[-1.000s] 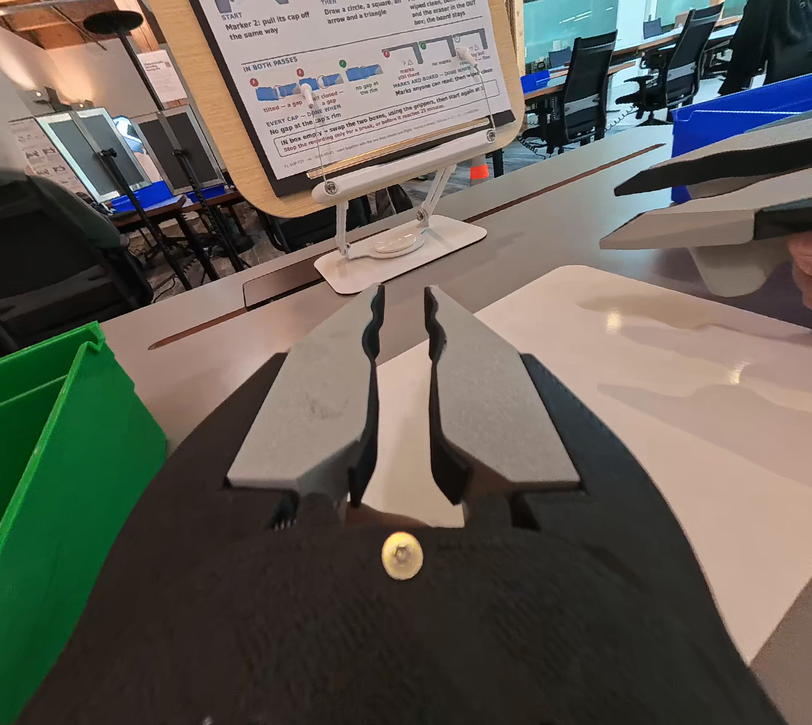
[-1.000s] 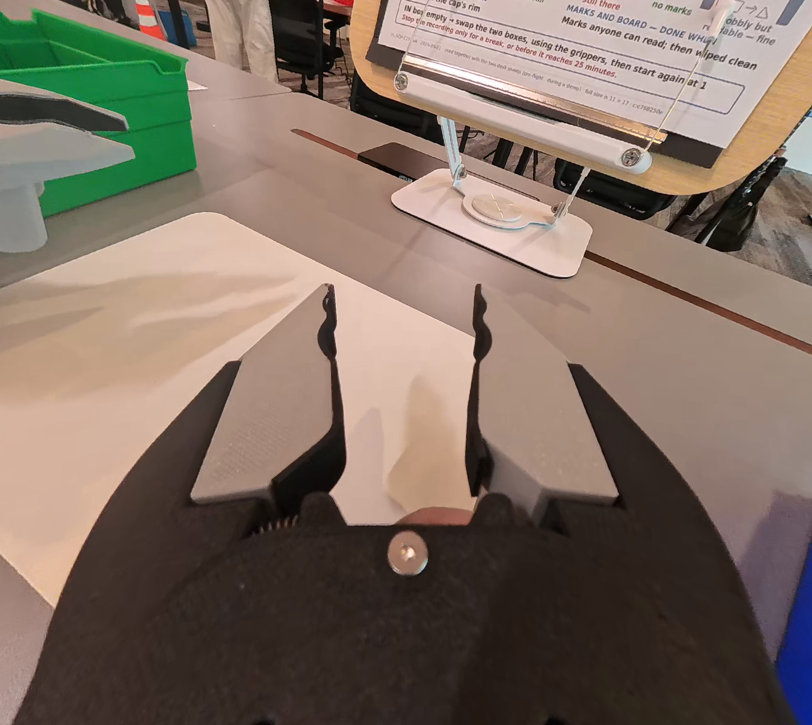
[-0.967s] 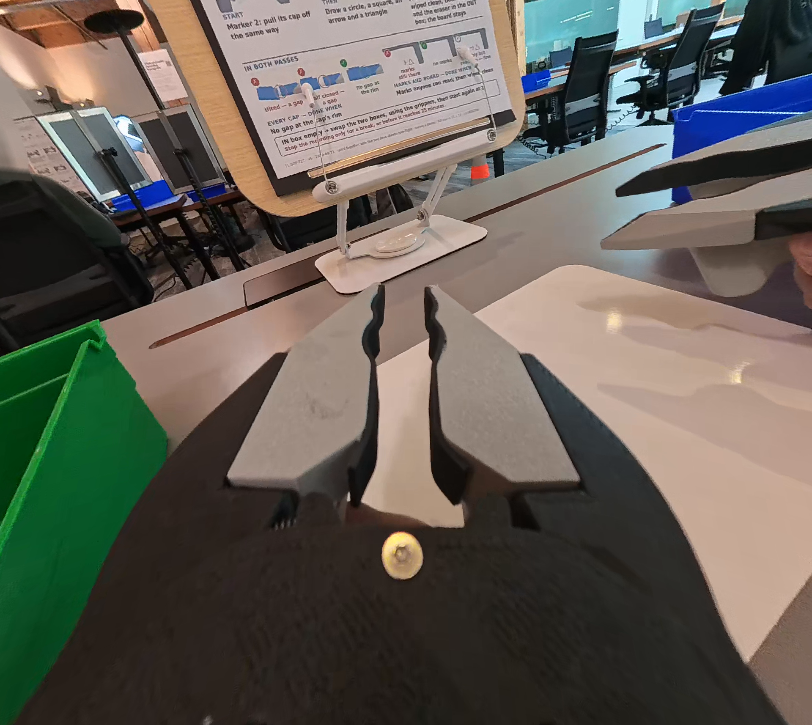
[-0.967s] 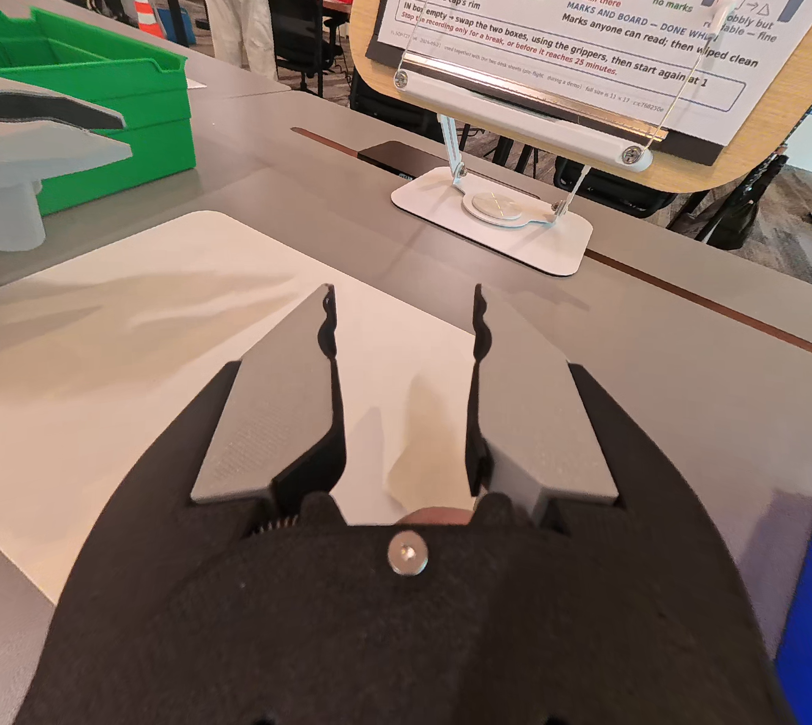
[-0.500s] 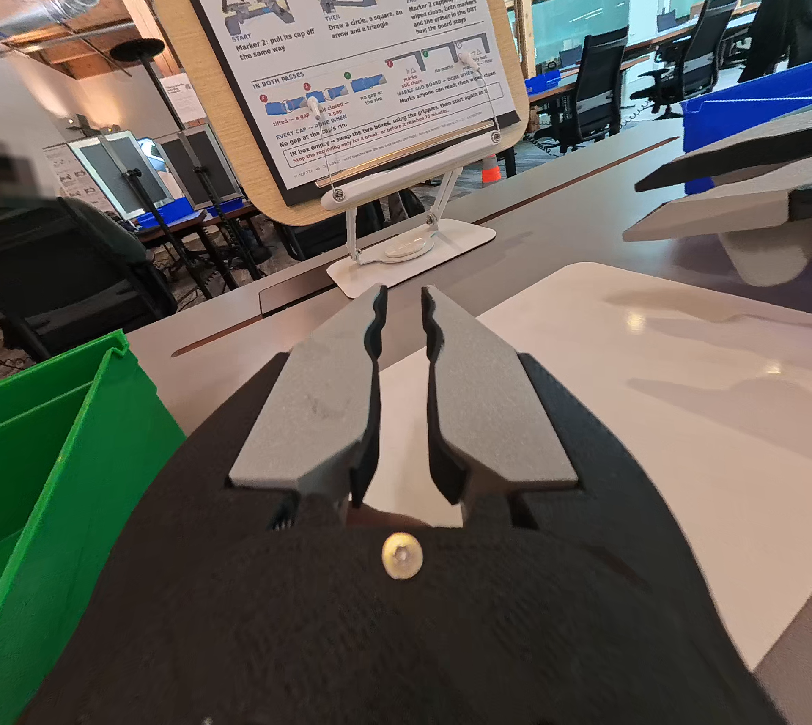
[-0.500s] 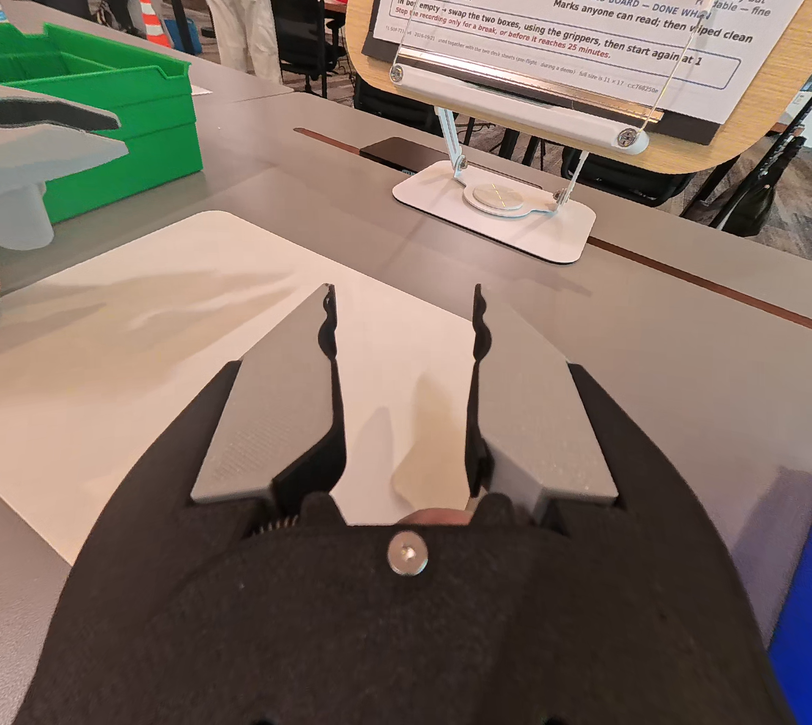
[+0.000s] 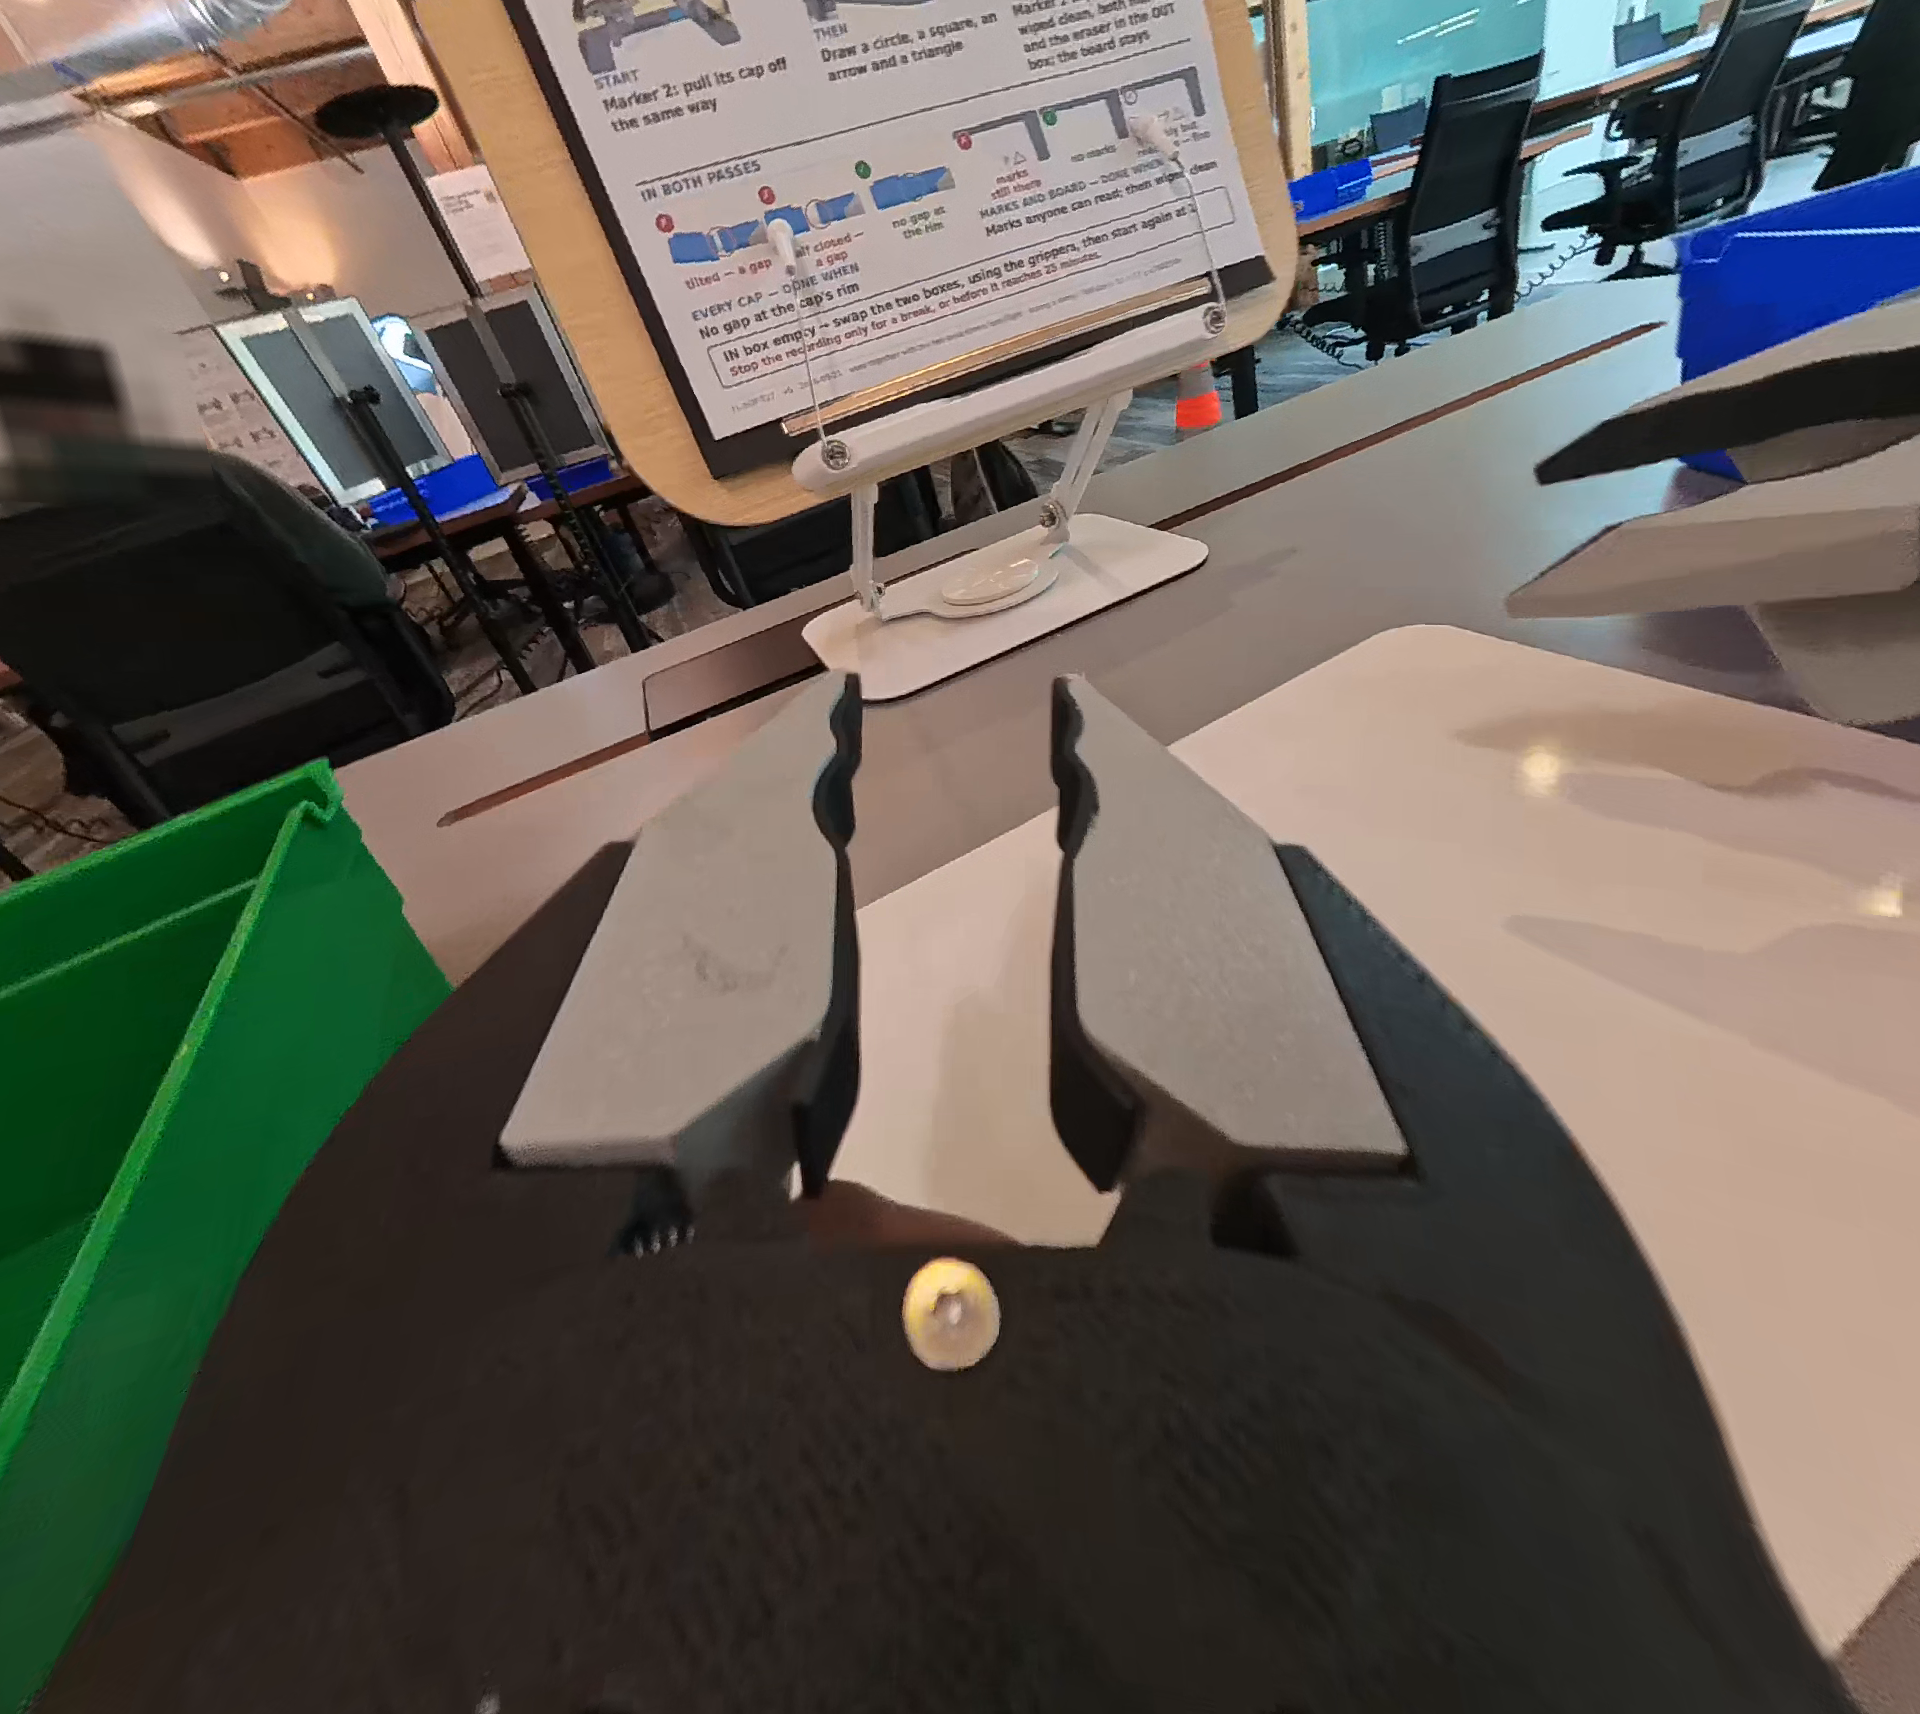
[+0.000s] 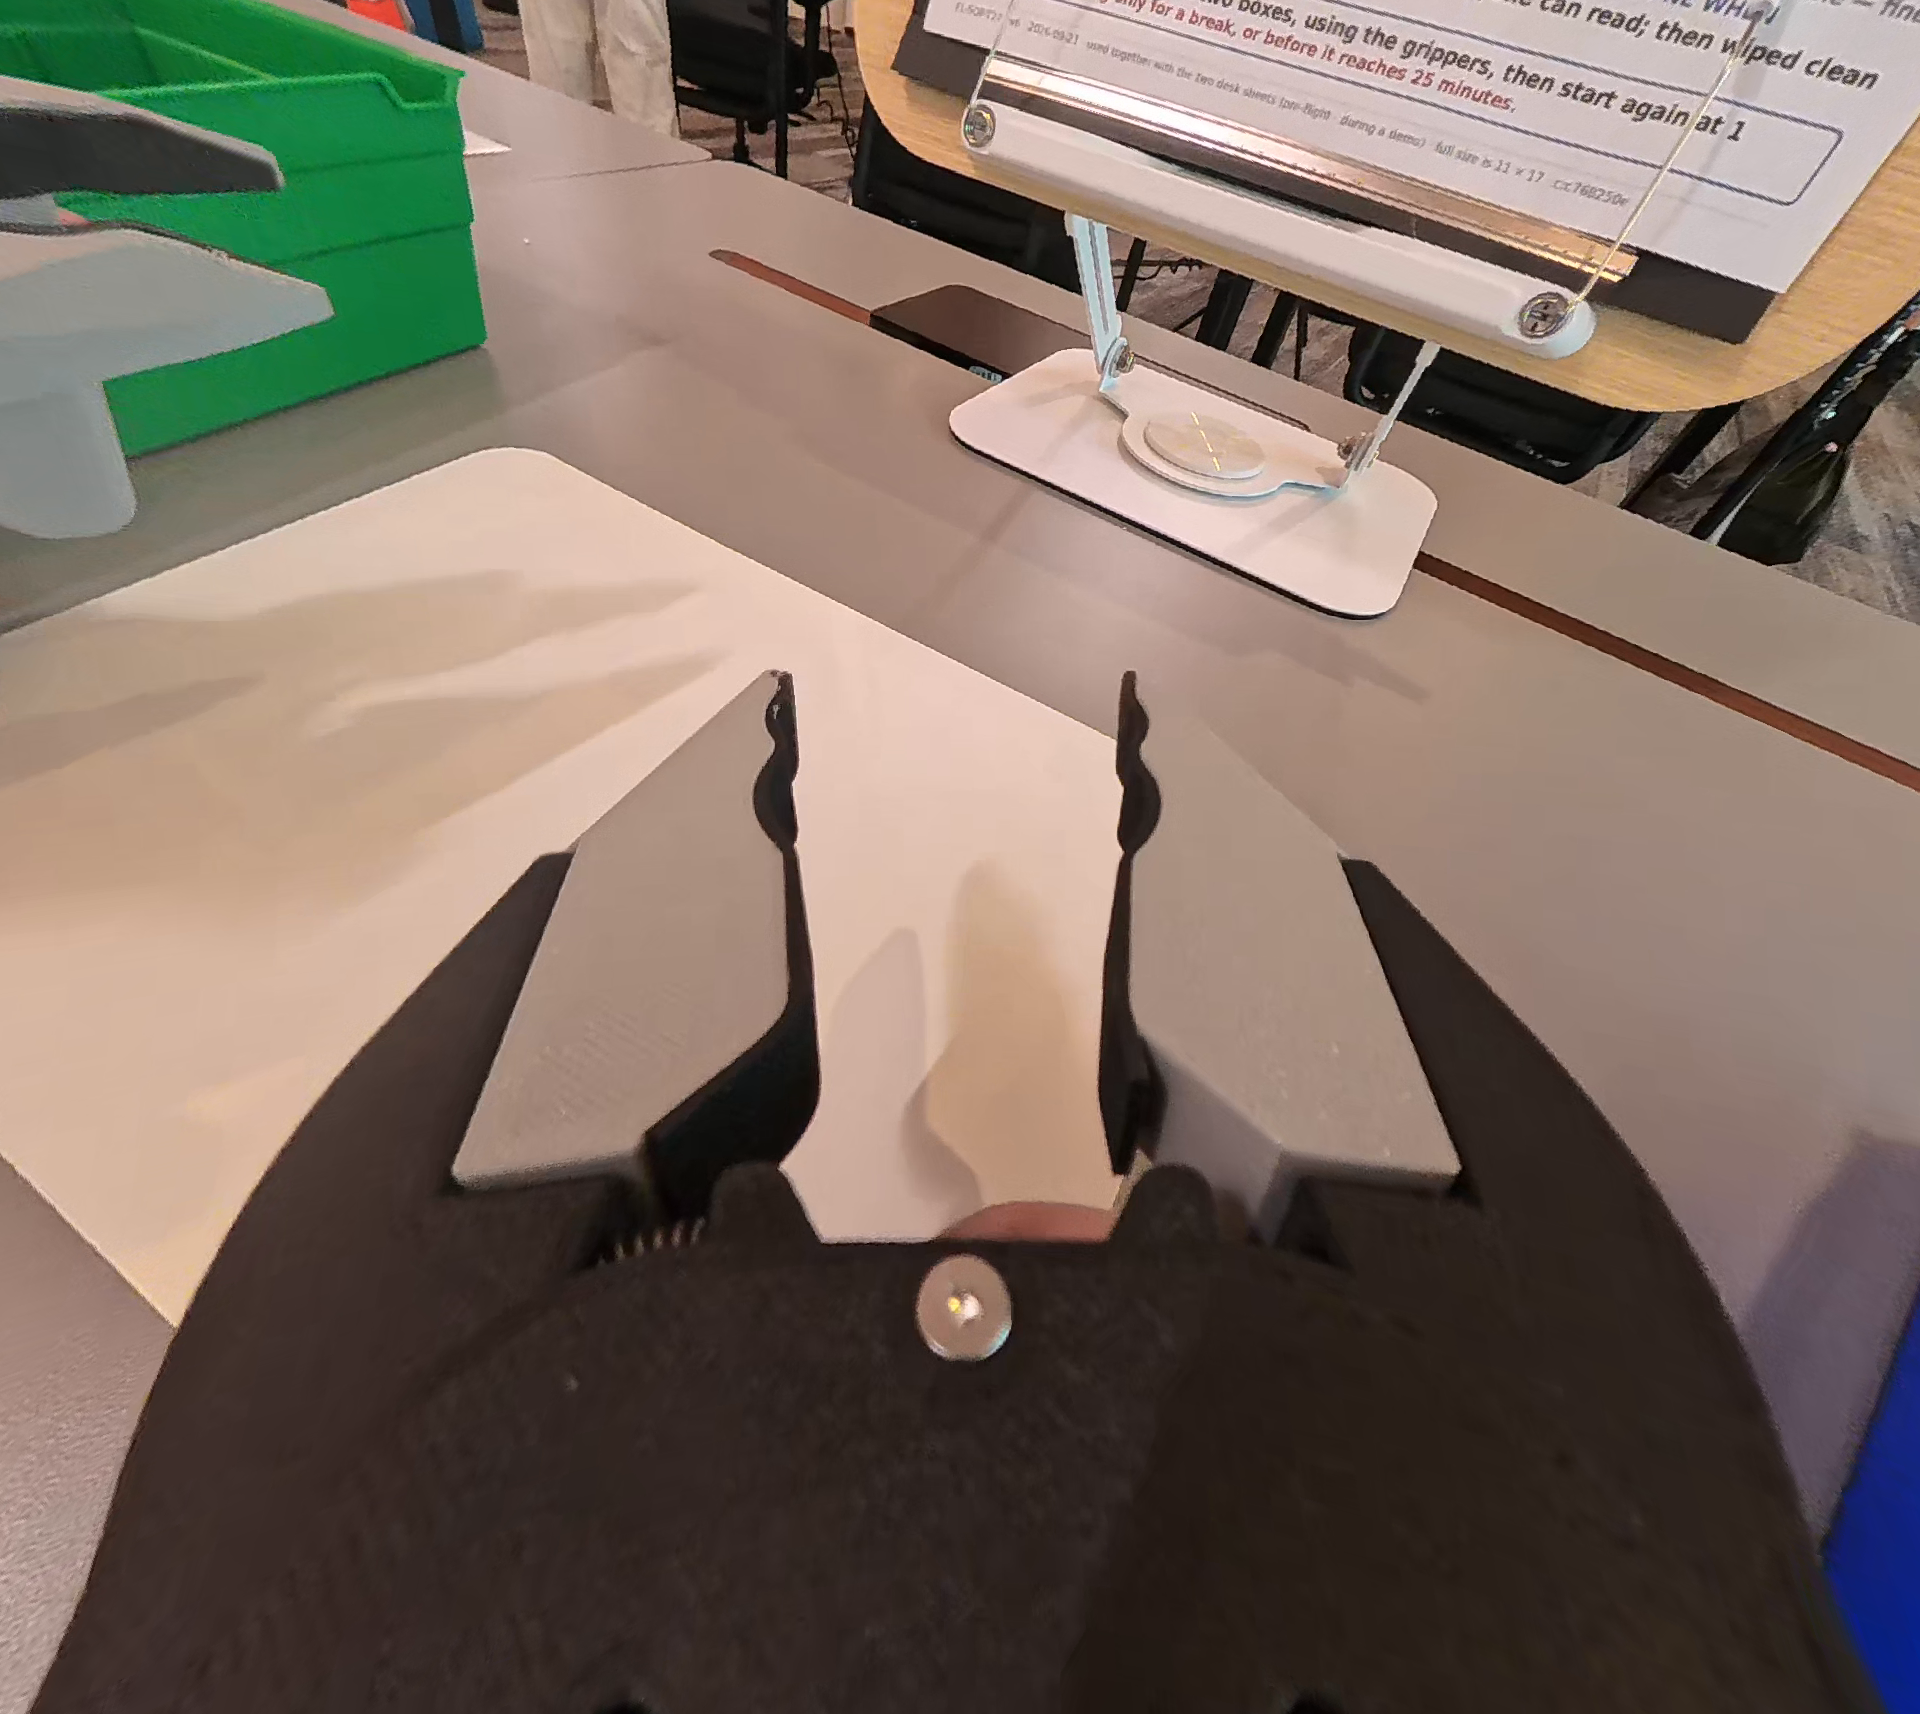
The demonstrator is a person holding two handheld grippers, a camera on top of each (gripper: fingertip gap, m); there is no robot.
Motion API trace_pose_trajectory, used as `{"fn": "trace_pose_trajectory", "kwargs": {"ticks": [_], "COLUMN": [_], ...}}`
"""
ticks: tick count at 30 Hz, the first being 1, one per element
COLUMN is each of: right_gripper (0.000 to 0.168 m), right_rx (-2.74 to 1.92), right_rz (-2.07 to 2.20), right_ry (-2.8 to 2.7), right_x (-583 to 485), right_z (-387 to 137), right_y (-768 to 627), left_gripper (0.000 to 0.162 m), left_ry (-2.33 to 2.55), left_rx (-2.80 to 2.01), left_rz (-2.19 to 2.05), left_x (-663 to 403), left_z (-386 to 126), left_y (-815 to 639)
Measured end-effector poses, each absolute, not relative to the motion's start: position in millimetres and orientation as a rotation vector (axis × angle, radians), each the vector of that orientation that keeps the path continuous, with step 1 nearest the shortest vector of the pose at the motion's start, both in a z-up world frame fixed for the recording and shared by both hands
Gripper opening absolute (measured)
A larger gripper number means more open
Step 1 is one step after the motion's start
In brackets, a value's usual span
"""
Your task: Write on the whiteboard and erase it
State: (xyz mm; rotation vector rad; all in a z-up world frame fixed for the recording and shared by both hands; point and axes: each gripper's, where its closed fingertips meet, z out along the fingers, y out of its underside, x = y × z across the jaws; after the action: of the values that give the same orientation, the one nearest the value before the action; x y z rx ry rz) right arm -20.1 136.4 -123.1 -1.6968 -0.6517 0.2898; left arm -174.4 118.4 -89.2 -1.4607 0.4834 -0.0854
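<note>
Grey table (image 8: 1558,833), brown seam running across. Lying flat on it: white whiteboard (image 8: 416,781), blank. Behind that, white stand base (image 8: 1039,438) carrying an instruction sheet. Green bin (image 8: 343,251) at left end, blue bin (image 7: 1808,282) at right.

Printed words, small pictures and coloured round marks are seen on a big white sheet (image 7: 883,106) clipped to a wooden board (image 8: 1766,355) on a white stand (image 8: 1195,469), which is set on the grey bench (image 8: 1558,781). What is written there is not repeated here. A small paper notice (image 7: 473,210) is seen on a far wall, too blurred to be read.
</note>
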Motion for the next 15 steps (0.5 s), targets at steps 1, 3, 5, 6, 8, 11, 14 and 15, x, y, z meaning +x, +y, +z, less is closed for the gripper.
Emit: {"fn": "trace_pose_trajectory", "kwargs": {"ticks": [1,3,5,6,8,11,14,15], "right_gripper": [0.059,0.059,0.059,0.059,0.059,0.059,0.059,0.059], "right_rx": [-1.695,-1.692,-1.695,-1.697,-1.7,-1.692,-1.686,-1.688], "right_rz": [0.287,0.292,0.298,0.301,0.299,0.29,0.283,0.285], "right_ry": [-0.652,-0.65,-0.65,-0.652,-0.659,-0.669,-0.671,-0.671], "right_x": [-20,-20,-21,-21,-22,-23,-23,-23], "right_z": [-123,-122,-122,-123,-124,-123,-122,-122], "right_y": [136,136,136,136,136,135,134,134], "left_gripper": [0.035,0.034,0.032,0.031,0.03,0.034,0.042,0.048], "left_ry": [0.467,0.454,0.456,0.454,0.442,0.433,0.378,0.344], "left_rx": [-1.468,-1.471,-1.478,-1.48,-1.471,-1.464,-1.388,-1.345], "left_rz": [-0.099,-0.125,-0.129,-0.123,-0.116,-0.149,-0.136,-0.122], "left_x": [-176,-178,-180,-181,-184,-183,-190,-195], "left_z": [-89,-88,-89,-89,-86,-81,-64,-55], "left_y": [119,119,119,119,119,116,110,107]}}
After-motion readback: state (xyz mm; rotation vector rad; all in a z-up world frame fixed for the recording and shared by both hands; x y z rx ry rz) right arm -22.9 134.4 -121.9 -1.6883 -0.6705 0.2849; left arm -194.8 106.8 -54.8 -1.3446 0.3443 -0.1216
